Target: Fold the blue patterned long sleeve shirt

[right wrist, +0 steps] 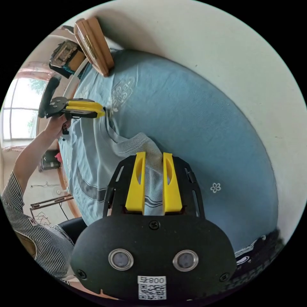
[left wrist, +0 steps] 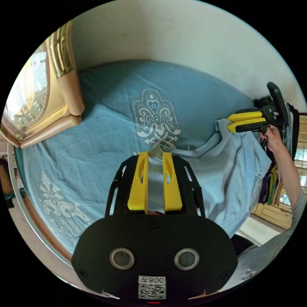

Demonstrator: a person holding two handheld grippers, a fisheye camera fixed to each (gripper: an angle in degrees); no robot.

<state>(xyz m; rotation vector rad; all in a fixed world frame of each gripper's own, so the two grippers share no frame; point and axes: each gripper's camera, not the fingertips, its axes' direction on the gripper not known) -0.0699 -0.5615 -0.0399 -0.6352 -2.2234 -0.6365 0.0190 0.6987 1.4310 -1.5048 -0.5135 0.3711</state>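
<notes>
In the left gripper view, the left gripper (left wrist: 155,155) has its fingers (left wrist: 139,182) pinching a shirt (left wrist: 224,172) edge; the shirt drapes rightward from them over the bed (left wrist: 105,128). In the right gripper view, the right gripper (right wrist: 154,155) pinches the shirt's ribbed edge, the cloth hanging left of its fingers.

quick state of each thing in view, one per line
left tool: shut on shirt, cloth pinched between both jaws
right tool: shut on shirt, cloth pinched between both jaws
shirt: held up at two points, sagging between them, lower part hanging over the bed edge, not folded
bedspread: spread flat over the bed
headboard: upright at the bed's end
</notes>
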